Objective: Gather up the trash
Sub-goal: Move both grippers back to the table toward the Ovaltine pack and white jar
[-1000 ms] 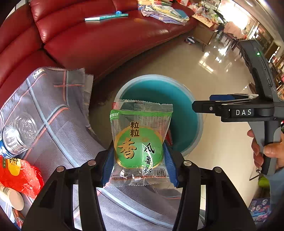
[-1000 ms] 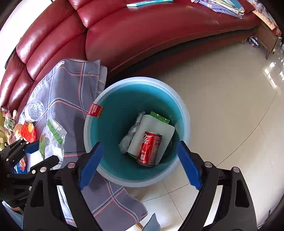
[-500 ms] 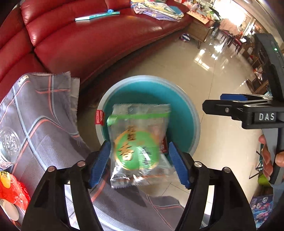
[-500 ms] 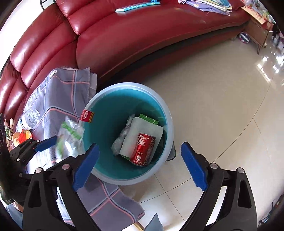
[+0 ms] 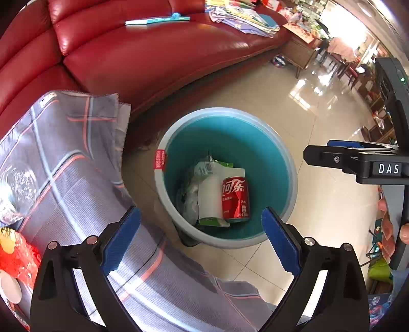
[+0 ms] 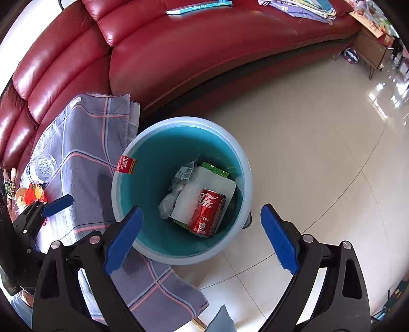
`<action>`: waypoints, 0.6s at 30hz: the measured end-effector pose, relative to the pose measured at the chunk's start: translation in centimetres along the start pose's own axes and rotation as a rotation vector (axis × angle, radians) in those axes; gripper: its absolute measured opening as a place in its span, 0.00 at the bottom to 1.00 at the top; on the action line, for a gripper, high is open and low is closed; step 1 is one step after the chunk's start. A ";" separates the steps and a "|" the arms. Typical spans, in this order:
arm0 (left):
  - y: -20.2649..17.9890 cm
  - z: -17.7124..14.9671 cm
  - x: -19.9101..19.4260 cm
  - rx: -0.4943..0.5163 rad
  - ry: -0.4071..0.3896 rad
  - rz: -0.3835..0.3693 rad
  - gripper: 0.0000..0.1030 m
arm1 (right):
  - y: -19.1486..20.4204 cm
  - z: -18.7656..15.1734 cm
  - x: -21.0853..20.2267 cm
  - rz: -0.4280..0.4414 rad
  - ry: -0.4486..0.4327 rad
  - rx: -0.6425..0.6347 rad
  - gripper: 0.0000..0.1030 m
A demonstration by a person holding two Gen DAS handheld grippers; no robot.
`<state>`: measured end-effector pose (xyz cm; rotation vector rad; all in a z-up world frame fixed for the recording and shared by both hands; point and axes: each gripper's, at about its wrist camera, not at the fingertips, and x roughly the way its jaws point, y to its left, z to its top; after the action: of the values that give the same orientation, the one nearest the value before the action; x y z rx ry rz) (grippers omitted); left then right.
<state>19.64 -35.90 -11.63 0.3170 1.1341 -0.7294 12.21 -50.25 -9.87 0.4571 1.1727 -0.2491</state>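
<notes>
A teal bin [image 5: 225,112] [image 6: 184,120] stands on the tiled floor beside the cloth-covered table. Inside lie a red cola can [image 5: 235,199] [image 6: 207,214], a white wrapper [image 5: 209,196] and the clear green snack packet [image 5: 204,166] [image 6: 184,173] on top at the far side. My left gripper [image 5: 200,217] hovers over the bin's near rim, its jaws opening wide with nothing between them. My right gripper [image 6: 201,212] hangs open and empty above the bin. It also shows at the right of the left wrist view [image 5: 332,155], held by a hand [image 5: 391,229].
A grey checked cloth [image 5: 64,166] [image 6: 84,153] covers the table at the left, bearing a clear bottle [image 6: 43,166], a red wrapper [image 5: 15,258] and a paper cup [image 5: 10,288]. A red leather sofa [image 5: 153,51] curves behind, with a book [image 5: 156,20] on it.
The left jaws widened and let go of the snack packet, which dropped into the bin. The right gripper stayed open above the bin.
</notes>
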 end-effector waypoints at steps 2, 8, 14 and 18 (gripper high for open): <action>0.5 -0.4 -0.6 -0.014 0.000 0.004 0.93 | 0.4 0.0 -0.2 -0.001 -0.001 -0.007 0.86; 2.8 -2.3 -3.3 -0.057 -0.028 0.031 0.93 | 3.2 -0.2 -0.8 0.012 -0.003 -0.058 0.86; 5.9 -4.5 -6.5 -0.123 -0.057 0.063 0.94 | 8.3 -0.5 -1.3 0.036 0.000 -0.155 0.86; 8.5 -6.3 -8.8 -0.173 -0.070 0.090 0.94 | 12.4 -1.1 -1.3 0.052 0.007 -0.223 0.87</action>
<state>18.90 -22.84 -7.31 0.1937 1.1015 -0.5549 16.02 -38.81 -6.39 0.2924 1.1783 -0.0703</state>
